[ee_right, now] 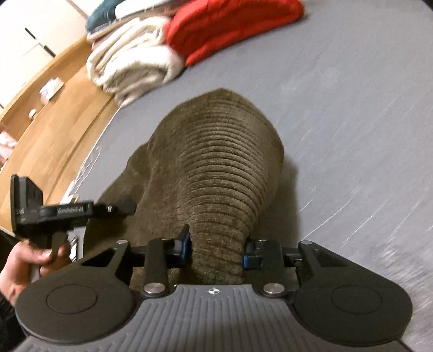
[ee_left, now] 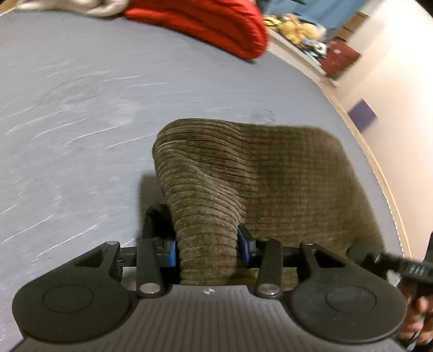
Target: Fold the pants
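The olive-brown corduroy pants hang from both grippers over a grey-blue bed sheet. My left gripper is shut on a bunched edge of the pants, the cloth filling the gap between the blue pads. My right gripper is shut on another bunched edge of the same pants, which drape forward and down onto the sheet. The other gripper's body shows at the left of the right wrist view and at the lower right of the left wrist view. Both views are motion-blurred.
A red folded garment and a cream blanket pile lie at the far side of the bed. A wooden floor runs along the bed's edge. Soft toys and a dark red case stand by the wall.
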The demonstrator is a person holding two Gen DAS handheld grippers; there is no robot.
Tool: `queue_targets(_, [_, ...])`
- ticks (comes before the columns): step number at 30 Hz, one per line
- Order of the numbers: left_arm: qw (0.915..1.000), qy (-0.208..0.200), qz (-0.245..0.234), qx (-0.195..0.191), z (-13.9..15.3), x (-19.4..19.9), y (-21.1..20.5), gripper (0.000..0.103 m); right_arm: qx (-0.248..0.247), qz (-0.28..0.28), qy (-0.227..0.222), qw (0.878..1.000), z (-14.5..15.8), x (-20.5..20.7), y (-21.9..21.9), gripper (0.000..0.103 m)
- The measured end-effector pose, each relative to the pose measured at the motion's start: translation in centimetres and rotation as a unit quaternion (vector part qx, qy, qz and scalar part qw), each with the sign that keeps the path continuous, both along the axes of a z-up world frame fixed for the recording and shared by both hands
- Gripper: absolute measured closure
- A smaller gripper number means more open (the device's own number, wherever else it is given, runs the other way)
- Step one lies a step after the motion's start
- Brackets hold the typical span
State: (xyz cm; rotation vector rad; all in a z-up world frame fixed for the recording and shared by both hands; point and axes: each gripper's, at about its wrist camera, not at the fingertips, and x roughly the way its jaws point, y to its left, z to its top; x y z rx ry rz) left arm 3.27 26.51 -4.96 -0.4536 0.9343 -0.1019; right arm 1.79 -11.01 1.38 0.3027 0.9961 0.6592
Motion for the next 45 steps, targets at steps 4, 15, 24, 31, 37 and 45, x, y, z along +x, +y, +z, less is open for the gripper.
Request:
queue_targets(4, [0.9991,-0.029,-0.028,-0.009,0.5,1.4,-3.4,0.057,-0.003,-0.021,-0.038,0.999,1.3,0.9,-3.2,0.069])
queue_targets(15, [0.9888,-0.123,-0.081,-0.024,2.5,4.8,-11.9,0.057,-0.029,-0.075,-0.146,0.986,3.2,2.3,-11.4,0.069])
queue_targets(24, [0.9889,-0.079,-0.028,0.123,0.3,5.1,-13.4,0.040,-0.127,-0.133,-0.067,0.981,-1.5,6.5,-13.8,0.048])
queue_targets(31, [0.9771,-0.147,-0.092,0.124,3.1,1.6,-15.2,0.039,-0.153,-0.071,-0.109,0.980,-1.1,5.2,-12.7,0.047])
queue_targets(37, [0.9596,-0.137,-0.206,0.134,1.5,1.4,-17.1,0.043,-0.254,-0.013,-0.100,0.962,-4.1,4.4,-9.6,0.045])
queue_targets(45, [0.9628,0.010,-0.237,0.130,-2.4,2.9,-16.0,0.046,-0.202,-0.055,-0.073,0.975,-1.4,4.1,-11.2,0.047])
